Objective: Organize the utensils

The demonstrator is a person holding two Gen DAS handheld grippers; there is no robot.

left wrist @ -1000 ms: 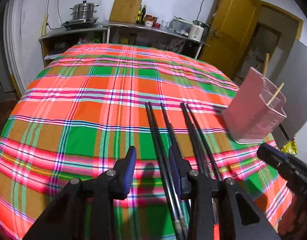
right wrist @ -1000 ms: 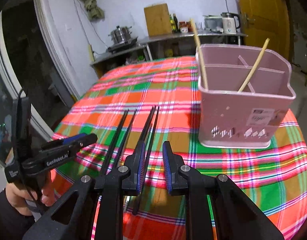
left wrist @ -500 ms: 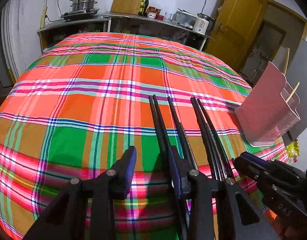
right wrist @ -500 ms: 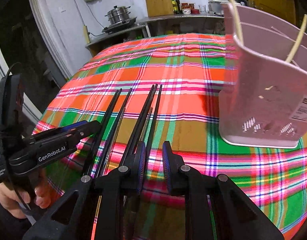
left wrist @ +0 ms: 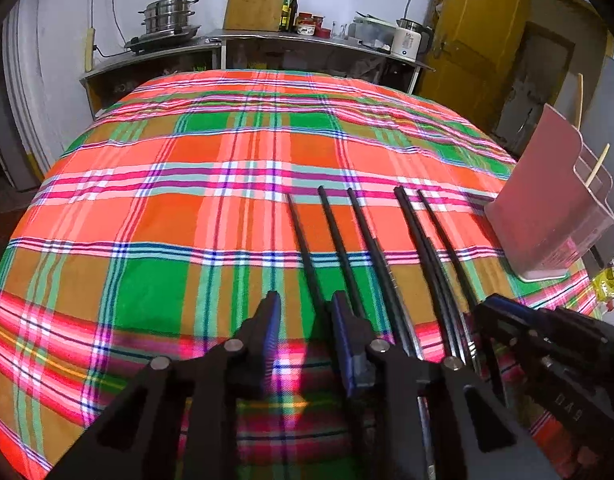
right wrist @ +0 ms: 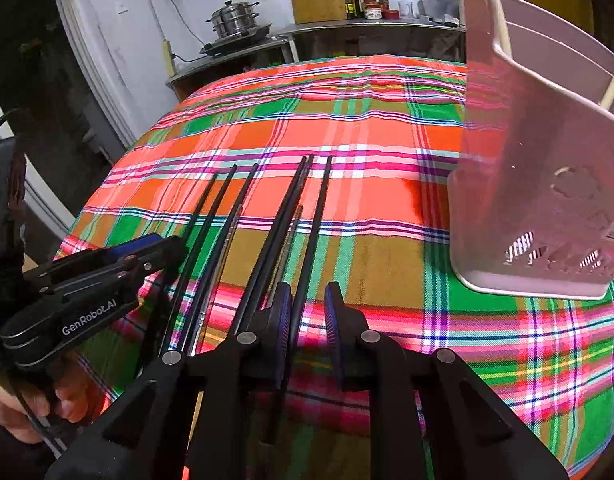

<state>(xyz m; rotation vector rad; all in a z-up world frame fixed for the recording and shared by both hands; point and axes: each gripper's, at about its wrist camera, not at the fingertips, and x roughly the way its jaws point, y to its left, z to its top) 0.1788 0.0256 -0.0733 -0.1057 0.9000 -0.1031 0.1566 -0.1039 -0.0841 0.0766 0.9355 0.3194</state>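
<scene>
Lying side by side on a plaid-covered tabletop (left wrist: 227, 208), several black chopsticks (right wrist: 283, 216) point away from both tools. The left tool (left wrist: 305, 320) and right tool (right wrist: 307, 312) hover over their near ends, jaws spread, pinching nothing. A pink utensil holder (right wrist: 539, 200) stands to the right.

Right gripper (right wrist: 305, 320) nearer the chopsticks (right wrist: 283, 216).

Dim indoor light, colours oversaturated; strong fisheye bending with dark vignetted corners. The pink utensil holder (right wrist: 535, 184) looks smeared, near edges soft.
</scene>
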